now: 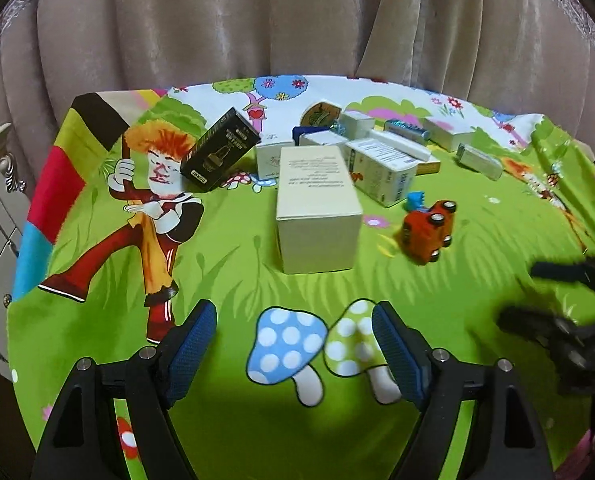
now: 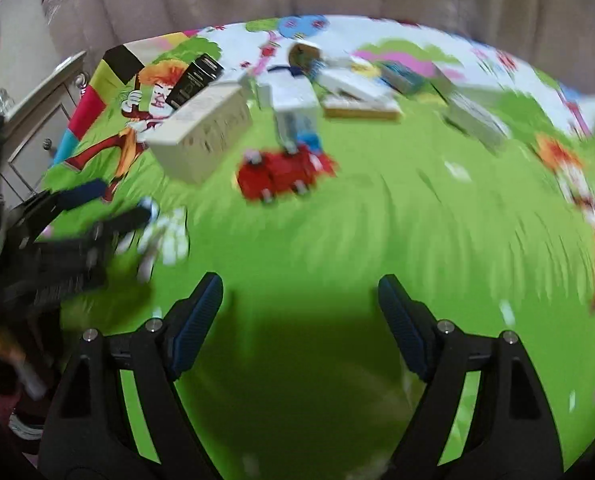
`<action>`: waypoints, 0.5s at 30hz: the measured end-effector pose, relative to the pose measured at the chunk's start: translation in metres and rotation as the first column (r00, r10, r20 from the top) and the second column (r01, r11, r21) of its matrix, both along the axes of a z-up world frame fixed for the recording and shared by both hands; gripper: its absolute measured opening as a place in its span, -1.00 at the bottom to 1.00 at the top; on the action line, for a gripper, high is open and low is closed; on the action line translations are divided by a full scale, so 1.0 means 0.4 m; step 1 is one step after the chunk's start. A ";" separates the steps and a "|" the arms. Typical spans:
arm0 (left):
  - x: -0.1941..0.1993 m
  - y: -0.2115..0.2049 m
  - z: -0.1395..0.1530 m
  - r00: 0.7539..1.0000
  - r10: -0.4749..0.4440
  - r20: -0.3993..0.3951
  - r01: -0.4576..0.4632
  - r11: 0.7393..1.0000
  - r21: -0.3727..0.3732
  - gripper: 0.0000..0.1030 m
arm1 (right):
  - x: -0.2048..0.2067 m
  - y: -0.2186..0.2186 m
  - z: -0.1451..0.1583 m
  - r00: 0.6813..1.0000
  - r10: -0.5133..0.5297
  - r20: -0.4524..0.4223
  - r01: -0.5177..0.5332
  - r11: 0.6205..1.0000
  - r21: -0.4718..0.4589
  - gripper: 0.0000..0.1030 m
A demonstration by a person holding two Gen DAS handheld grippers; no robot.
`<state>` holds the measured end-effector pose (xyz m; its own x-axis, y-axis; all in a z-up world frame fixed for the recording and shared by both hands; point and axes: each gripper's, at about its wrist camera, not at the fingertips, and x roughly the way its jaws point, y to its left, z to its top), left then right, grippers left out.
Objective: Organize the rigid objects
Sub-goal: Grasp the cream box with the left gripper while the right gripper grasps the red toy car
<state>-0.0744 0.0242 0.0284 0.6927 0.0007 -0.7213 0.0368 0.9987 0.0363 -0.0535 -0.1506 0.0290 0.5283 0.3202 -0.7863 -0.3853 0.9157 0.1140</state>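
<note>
Here, both the left gripper (image 1: 293, 344) and right gripper (image 2: 299, 316) hover spread and empty; a cream box (image 1: 317, 208) and toy car (image 1: 427, 232), toward twelve o'clock, await sorting.

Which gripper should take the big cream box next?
Probably left. The left gripper, open and empty, faces the cream box head-on; from the right gripper, the box lies off to the left.

Printed cloth table cover (image 1: 477, 280), matt, lightly creased. Cream carton (image 1: 317, 216), matt card. Black box (image 1: 221, 148), glossy card with gilt print. Red toy car (image 1: 429, 232), glossy plastic, shiny metal hubs. Gripper pads (image 1: 193, 344), blue ribbed rubber on matt black plastic. Curtain (image 1: 257, 20), soft sheened fabric.
</note>
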 end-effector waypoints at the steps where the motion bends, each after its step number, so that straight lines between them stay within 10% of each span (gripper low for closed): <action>1: 0.002 0.005 -0.006 1.000 0.002 -0.006 -0.002 1.000 -0.005 0.57 | 0.024 0.022 -0.006 1.000 0.002 0.011 -0.002 1.000 -0.018 0.60; 11: 0.017 0.019 -0.011 1.000 0.008 -0.009 -0.009 1.000 -0.030 0.57 | 0.185 0.129 -0.053 1.000 0.020 0.020 -0.018 0.994 -0.103 0.70; 13: 0.040 0.010 -0.005 1.000 0.007 -0.004 -0.007 1.000 -0.030 0.57 | 0.176 0.121 -0.046 0.998 0.041 0.041 -0.036 0.994 -0.100 0.16; 15: 0.065 0.004 0.002 1.000 0.015 0.005 -0.015 0.999 -0.030 0.57 | 0.163 0.105 -0.042 0.998 0.035 0.053 -0.028 0.991 -0.128 0.16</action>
